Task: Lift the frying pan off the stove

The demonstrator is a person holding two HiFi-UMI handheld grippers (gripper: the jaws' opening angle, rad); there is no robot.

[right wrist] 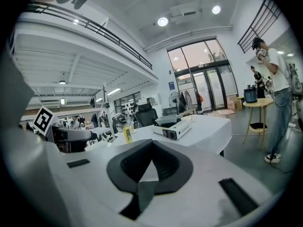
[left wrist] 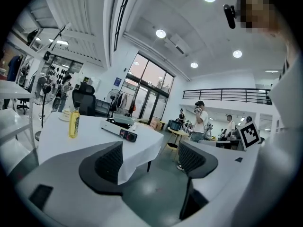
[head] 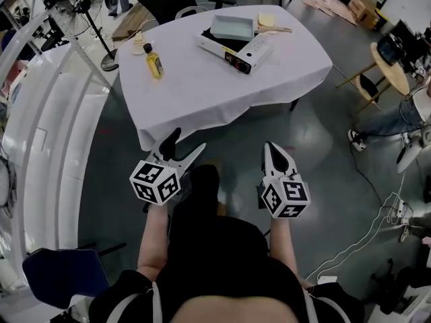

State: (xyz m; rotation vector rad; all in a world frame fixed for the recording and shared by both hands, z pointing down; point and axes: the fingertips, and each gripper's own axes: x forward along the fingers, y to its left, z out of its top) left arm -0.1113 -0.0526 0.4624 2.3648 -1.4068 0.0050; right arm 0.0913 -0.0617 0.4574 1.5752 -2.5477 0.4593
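Left hand-held gripper [head: 188, 144] jaws apart, empty; right hand-held gripper [head: 273, 148] jaws together, empty; frying pan [head: 232, 27] rests on stove [head: 246, 56].

Counter [head: 202, 93]: white cloth.
Frying pan [head: 232, 27]: pale blue-grey, light tan handle.
Stove [head: 232, 51]: white, with a black control panel and a red spot on it.
Bottle [head: 154, 62]: yellow, black cap.
Left gripper [head: 187, 145]: white body, black ribbed pads; cube patterned in black-and-white square markers.
Right gripper [head: 271, 147]: white body, black pads; cube with the same black-and-white pattern.
Floor [head: 323, 147]: dull grey-green.
Chair [head: 60, 274]: dark blue.
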